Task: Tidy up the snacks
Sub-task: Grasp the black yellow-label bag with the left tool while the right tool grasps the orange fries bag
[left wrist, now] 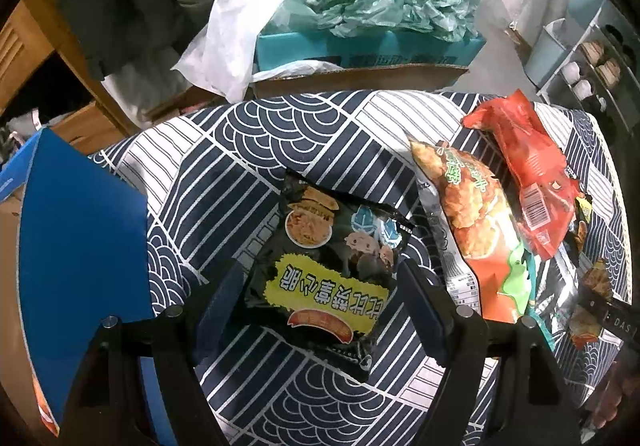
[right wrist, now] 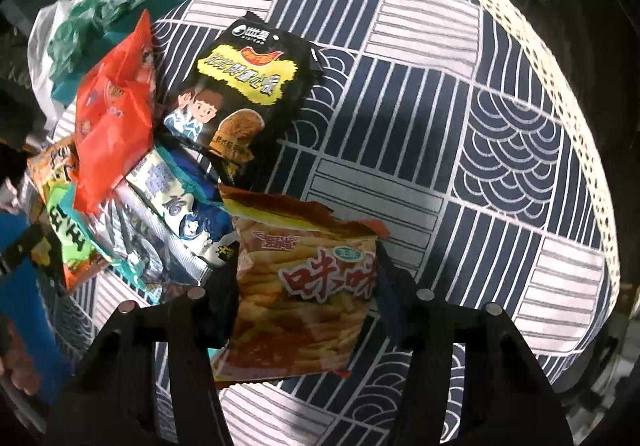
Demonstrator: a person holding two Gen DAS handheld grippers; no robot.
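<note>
In the left wrist view, my left gripper [left wrist: 320,282] is open, its fingers on either side of a black snack packet with a yellow label [left wrist: 326,270] lying on the patterned tablecloth [left wrist: 256,150]. To its right lie an orange-green packet [left wrist: 476,222] and a red packet [left wrist: 528,174]. In the right wrist view, my right gripper [right wrist: 304,286] is open around an orange fries packet [right wrist: 304,294]. Behind it lie another black packet [right wrist: 244,86], a red packet [right wrist: 114,118] and a blue-white packet [right wrist: 184,206].
A blue box flap [left wrist: 80,230] stands at the left of the table. Beyond the table's far edge are a teal box [left wrist: 360,50] stuffed with green bags, a white plastic bag [left wrist: 244,18] and a cardboard box [left wrist: 360,78]. The table's lace-trimmed edge [right wrist: 560,94] curves at right.
</note>
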